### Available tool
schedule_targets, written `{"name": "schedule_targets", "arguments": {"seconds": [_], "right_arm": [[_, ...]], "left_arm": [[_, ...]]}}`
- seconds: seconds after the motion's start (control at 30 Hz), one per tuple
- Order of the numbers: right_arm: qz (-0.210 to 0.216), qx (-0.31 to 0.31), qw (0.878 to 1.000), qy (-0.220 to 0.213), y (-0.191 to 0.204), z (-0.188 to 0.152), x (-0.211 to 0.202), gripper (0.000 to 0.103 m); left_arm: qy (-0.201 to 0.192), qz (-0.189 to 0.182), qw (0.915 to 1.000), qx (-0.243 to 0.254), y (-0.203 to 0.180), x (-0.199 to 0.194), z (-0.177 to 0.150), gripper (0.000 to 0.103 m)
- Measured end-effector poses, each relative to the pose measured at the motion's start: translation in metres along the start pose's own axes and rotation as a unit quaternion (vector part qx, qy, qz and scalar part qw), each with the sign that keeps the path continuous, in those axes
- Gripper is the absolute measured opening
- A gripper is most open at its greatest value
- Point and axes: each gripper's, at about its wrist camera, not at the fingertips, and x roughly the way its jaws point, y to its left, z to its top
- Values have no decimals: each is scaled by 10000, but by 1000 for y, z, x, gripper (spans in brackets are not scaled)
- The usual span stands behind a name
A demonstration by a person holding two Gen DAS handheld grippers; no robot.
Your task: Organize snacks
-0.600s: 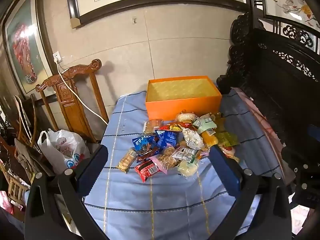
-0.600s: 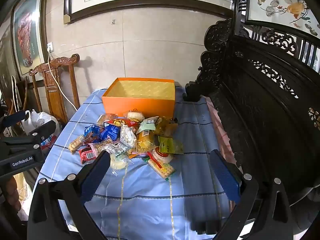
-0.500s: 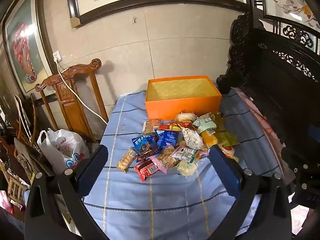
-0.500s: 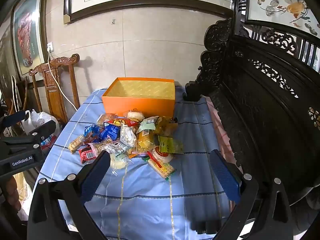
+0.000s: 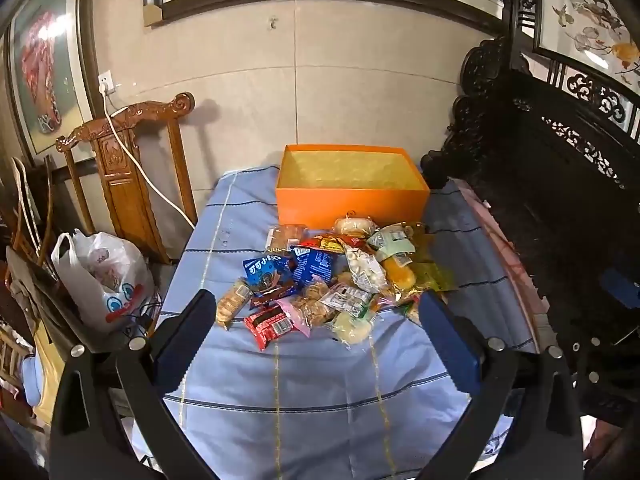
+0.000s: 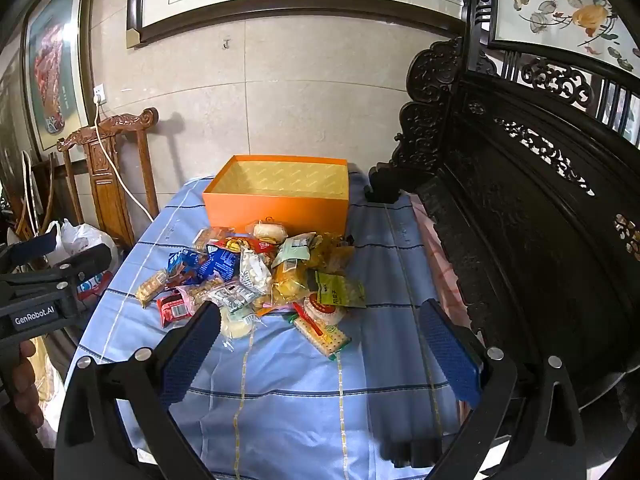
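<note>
A pile of several wrapped snacks (image 5: 332,280) lies on the blue checked cloth (image 5: 312,376), also in the right wrist view (image 6: 256,280). Behind it stands an open, empty orange box (image 5: 352,196), also in the right wrist view (image 6: 276,208). A red packet (image 5: 269,322) and a cracker pack (image 6: 322,334) lie at the pile's near edge. My left gripper (image 5: 316,336) is open and empty, held above the cloth in front of the pile. My right gripper (image 6: 320,348) is open and empty, just short of the cracker pack. The left gripper's body (image 6: 44,292) shows at the left.
A carved wooden chair (image 5: 132,176) with a white cable stands left of the table, with a white plastic bag (image 5: 104,280) beside it. A dark carved bench (image 6: 520,220) runs along the right side. The tiled wall is behind the box.
Both grippers have moved slightly forward toward the snack pile; the left view has swung a little to the right. Both stay open and empty. The snacks have not moved.
</note>
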Motion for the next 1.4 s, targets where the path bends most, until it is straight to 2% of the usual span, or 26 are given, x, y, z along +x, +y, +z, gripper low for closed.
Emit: {"name": "schedule_targets", "arguments": {"seconds": [0.07,0.17,0.8,1.4], "right_arm": [[42,11,10000,-1,-1,1,-2,99],[66,4,10000,-20,-1,0,-3,99],[102,-115,9999,-19,8,7,0,99],[45,-188,9998,-34,10,8,5,99]], "left_arm": [[36,-100,9999,-58,3,0,1,99],[145,-450,9985,-264,10,1,2,99],[292,-275,9987,-324,14,9,-3,99],[369,-263,9985,-313,14,21,1,99]]}}
